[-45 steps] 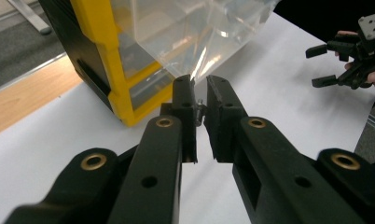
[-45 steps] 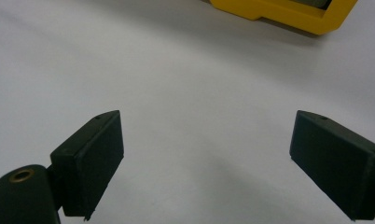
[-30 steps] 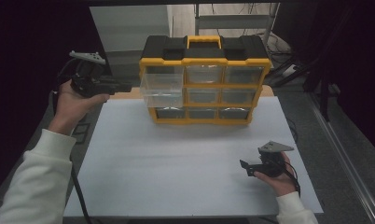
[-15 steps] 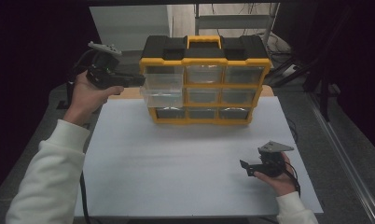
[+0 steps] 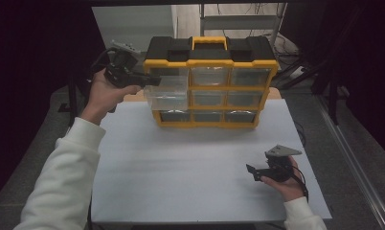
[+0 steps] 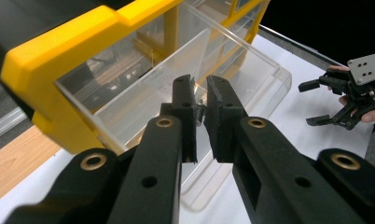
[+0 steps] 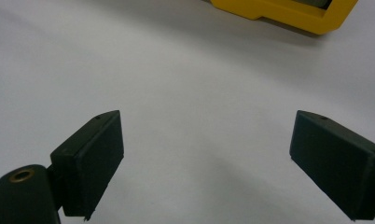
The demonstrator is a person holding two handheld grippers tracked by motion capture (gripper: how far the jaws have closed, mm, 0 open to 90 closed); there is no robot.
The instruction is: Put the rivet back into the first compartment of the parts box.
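High view: left gripper [image 5: 150, 80] sits at the organizer's [image 5: 210, 82] top-left corner, jaws clamped on the front wall of a clear drawer [image 5: 167, 92]. Drawer is pulled out from the top-left slot and hangs forward and left of the yellow frame. A second ago the left hand [image 5: 102, 93] was farther left and lower, and the drawer stuck out less; half a second ago the hand was already closer in. Sleeve now reaches farther up the mat's [image 5: 181, 163] left edge. Organizer stands at the mat's back edge, same spot as before. Right gripper [image 5: 252, 171] rests near the mat's front-right corner, unmoved, jaws wide apart with nothing between them; right gripper view shows the two pads [image 7: 90, 156] over bare mat and a yellow corner of the organizer at the top edge.

Left gripper view: jaws nearly together, thin clear drawer wall pinched between pads [image 6: 184, 100]. Drawer looks empty, but glare on the plastic makes the inside hard to read. Drawer's near corner is hidden behind the gripper. Contents of the other drawers can't be made out in high view. Right gripper also shows far off at the right edge here.
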